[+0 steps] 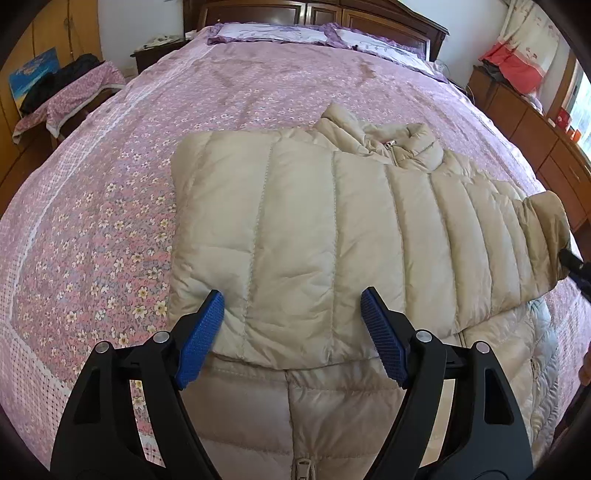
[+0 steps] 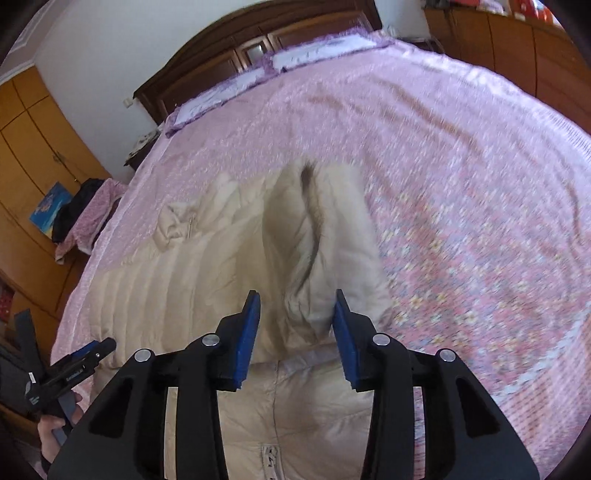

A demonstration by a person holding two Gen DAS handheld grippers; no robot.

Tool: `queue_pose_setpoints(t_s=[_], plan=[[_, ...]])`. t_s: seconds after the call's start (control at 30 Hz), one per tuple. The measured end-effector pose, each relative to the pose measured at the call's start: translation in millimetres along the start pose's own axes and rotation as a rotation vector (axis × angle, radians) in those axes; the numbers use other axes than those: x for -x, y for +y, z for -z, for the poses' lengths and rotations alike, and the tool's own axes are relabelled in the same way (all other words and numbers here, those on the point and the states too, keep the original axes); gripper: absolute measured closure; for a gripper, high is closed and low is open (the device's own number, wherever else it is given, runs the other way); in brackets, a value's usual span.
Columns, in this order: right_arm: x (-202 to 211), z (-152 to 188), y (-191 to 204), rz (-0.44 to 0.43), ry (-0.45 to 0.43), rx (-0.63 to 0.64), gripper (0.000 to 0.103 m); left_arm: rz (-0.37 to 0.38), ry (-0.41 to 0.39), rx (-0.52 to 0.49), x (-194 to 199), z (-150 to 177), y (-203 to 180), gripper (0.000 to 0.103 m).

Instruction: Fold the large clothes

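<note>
So right up close, my left hand-held gripper point(image 1: 291, 306) is hanging just over the near edge of the folded-over part of the beige puffer jacket point(image 1: 332, 221), blue pads point(image 1: 201, 339) spread wide with nothing pinched between them, just quilted fabric underneath. My right hand-held gripper point(image 2: 297, 310) has its jaws partly apart, and the bunched end of the jacket's sleeve point(image 2: 325, 240) sits in the gap, close against the right pad; honestly can't tell if it's actually touching, that view is pretty blurry. In that same view you can see my left hand point(image 2: 55, 432) down in the bottom left corner, holding the other tool. The jacket itself lies flat on the bed, zipper point(image 1: 303, 469) side up at the near end, with one side folded across the middle so the quilted panels run sideways, and its collar point(image 1: 399, 144) is scrunched up farther back. Everything sits on the pink flowered bedspread point(image 1: 110, 221). Past that there are two pillows point(image 1: 273, 31) with purple frilly edges against the dark wooden headboard point(image 1: 314, 11), a chair off to the left with floral cloth and dark clothes dumped on it point(image 1: 70, 88), and orange-brown wooden cabinets point(image 1: 535, 122) along the right wall.
</note>
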State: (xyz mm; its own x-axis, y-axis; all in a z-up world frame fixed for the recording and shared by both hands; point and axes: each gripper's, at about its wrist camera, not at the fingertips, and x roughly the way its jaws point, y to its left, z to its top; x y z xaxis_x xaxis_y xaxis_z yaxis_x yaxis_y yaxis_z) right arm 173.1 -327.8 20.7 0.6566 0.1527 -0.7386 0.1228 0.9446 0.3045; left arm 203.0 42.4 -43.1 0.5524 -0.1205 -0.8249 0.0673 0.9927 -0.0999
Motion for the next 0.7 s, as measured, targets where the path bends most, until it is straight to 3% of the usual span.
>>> queue_pose_setpoints(t_s=[0.1, 0.27, 0.3, 0.47, 0.7], plan=[[-5.7, -2.8, 2.6, 0.092, -0.025, 0.053, 0.063, -0.009, -0.002, -0.012, -1.7, -1.8, -2.8, 0.026], [-40.8, -4.1, -13.2, 0.186, 0.022, 0.047, 0.062, -0.028, 0.011, -0.013, -12.0, -5.5, -3.2, 0.026], [-48.8, -3.2, -16.3, 0.196, 0.033, 0.052, 0.057, -0.028, 0.014, -0.012, -14.3, -5.9, -3.2, 0.026], [-70.8, -1.6, -26.2, 0.207, 0.060, 0.050, 0.049, -0.040, 0.025, -0.026, -20.7, -7.1, -5.4, 0.025], [-32.4, 1.6, -31.9, 0.161, 0.037, 0.022, 0.042, -0.017, 0.010, -0.032, 12.8, 4.1, 3.4, 0.025]])
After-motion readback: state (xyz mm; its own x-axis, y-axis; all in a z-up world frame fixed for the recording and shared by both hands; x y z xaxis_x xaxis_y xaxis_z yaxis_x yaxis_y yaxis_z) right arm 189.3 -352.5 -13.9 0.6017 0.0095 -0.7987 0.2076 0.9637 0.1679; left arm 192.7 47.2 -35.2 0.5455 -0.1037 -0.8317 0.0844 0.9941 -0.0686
